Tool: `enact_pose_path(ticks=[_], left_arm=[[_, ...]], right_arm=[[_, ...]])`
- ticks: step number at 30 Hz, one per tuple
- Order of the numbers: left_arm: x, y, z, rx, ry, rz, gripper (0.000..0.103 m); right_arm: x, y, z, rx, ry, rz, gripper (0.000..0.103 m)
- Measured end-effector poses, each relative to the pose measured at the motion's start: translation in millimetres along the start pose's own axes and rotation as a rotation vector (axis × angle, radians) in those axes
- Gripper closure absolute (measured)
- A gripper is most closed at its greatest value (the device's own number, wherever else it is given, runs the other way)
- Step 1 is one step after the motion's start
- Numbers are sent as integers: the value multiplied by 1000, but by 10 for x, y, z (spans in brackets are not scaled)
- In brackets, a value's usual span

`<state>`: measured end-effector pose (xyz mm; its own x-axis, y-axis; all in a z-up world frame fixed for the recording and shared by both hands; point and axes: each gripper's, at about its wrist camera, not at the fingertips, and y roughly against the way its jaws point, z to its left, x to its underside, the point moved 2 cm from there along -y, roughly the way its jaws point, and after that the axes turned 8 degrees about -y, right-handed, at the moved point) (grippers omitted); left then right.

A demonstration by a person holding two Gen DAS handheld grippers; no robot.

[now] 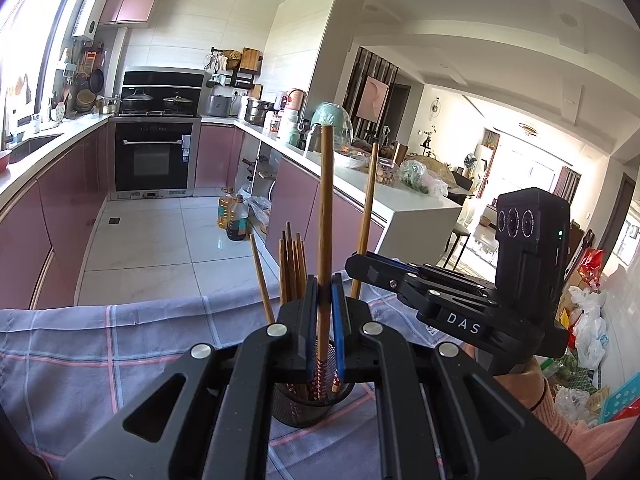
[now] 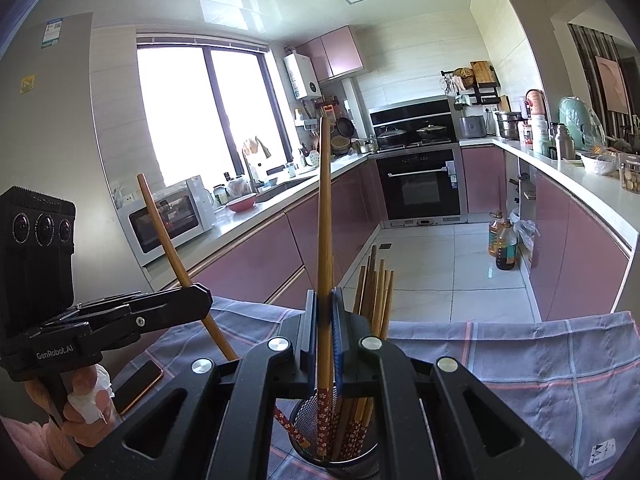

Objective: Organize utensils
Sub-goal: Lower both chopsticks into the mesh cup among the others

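Observation:
A black mesh holder (image 1: 304,404) stands on the checked cloth (image 1: 100,344) and holds several wooden chopsticks (image 1: 292,268). My left gripper (image 1: 325,292) is shut on one upright chopstick (image 1: 325,208) whose patterned end reaches into the holder. My right gripper (image 2: 325,304) is shut on another upright chopstick (image 2: 324,216), its patterned end inside the holder (image 2: 336,436). The right gripper also shows in the left wrist view (image 1: 360,270), the left gripper in the right wrist view (image 2: 200,300), each with its tilted chopstick.
A phone (image 2: 138,384) lies on the cloth at the left. Beyond the table edge are the tiled floor (image 1: 160,232), pink cabinets, an oven (image 1: 154,156), oil bottles (image 1: 232,216) and a cluttered counter (image 1: 380,184).

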<state>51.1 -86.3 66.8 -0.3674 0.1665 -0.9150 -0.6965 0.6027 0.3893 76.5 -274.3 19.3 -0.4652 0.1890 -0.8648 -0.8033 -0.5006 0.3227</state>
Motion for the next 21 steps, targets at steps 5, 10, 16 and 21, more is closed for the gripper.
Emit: enact_pose_path(ticks=[5,10,16,21], left_arm=[[3,-36,10,-2,5,5,96],[-25,-93,18,-5,6,17,96],[-53,-139,6,-6,9,33,96],[-79,-147,-7,-6,9,43,96]], right_arm=[[-9,-26,-4,6,-2,-1,97],[6,-75,-21,16,-4,7,97],[35,-111,-30,24,-9,17,97],[68,-130,-48,28,-12,29,97]])
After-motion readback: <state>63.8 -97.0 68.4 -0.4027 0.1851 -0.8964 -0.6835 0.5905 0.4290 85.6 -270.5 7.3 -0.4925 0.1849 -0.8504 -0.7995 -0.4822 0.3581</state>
